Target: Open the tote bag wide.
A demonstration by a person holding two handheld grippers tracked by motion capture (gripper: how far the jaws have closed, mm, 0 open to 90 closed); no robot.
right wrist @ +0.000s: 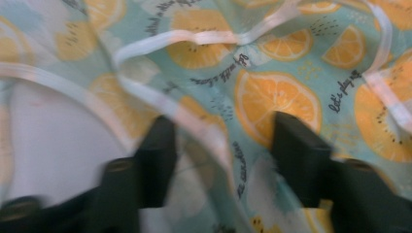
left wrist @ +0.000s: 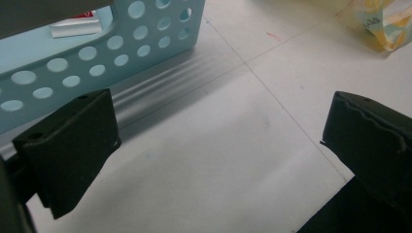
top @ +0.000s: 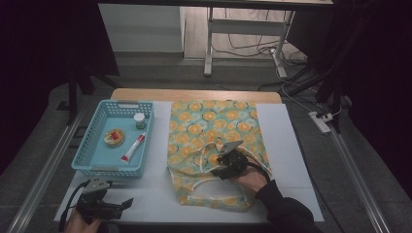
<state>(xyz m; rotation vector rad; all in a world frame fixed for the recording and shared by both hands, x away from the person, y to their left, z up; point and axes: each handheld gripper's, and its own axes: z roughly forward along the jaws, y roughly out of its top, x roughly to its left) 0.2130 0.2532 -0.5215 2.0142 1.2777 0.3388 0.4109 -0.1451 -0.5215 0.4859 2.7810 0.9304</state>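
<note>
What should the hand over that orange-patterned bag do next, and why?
Probably close on the fabric. The right gripper hangs low over the bag near its opening, jaws apart, and the right gripper view shows the bag's white-trimmed edge running between them, not yet pinched.

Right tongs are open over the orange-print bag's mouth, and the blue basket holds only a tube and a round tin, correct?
Not quite: the blue basket holds three things, the tube, the round tin and a small jar, as the high view shows. The right tongs are open over the orange-print bag.
</note>
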